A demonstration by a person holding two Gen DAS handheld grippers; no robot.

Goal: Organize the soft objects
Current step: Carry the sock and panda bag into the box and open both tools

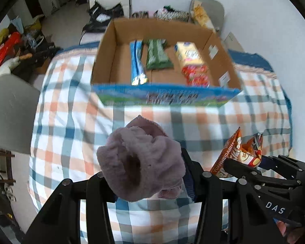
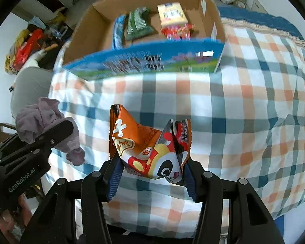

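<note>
Carrying two soft items toward the box appears to be the step in hand. A crumpled mauve fleece cloth [image 1: 141, 162] is bunched between the fingers of the left gripper [image 1: 150, 181], which are closed on it; its loose folds bulge forward past the fingertips and hang clear of the surface below. Seen from the right wrist, the same cloth [image 2: 48, 126] droops off the side of the black left gripper [image 2: 30, 148].

An orange foil snack bag with a cartoon panda [image 2: 150, 148] sits pinched between the blue-padded fingers [image 2: 114, 178] of the right gripper [image 2: 152, 174], which are partly closed, gripping the bag's lower end so its top stands up ahead of them. From the left wrist, the bag [image 1: 240, 152] shows off to the right.

Ahead of both pairs of fingers, and well apart from them, stands an open cardboard box with a blue printed front [image 1: 164, 95]. Inside lie a blue packet [image 1: 137, 65], a green packet [image 1: 156, 55] and a yellow-and-red packet [image 1: 193, 63], side by side. Everything rests on a bench covered by a plaid cloth in blue, orange and white [image 2: 244, 101].

The next move likely calls for reaching forward over the box's front wall, then opening the fingers above a free patch, perhaps the bare left part of its floor.
</note>
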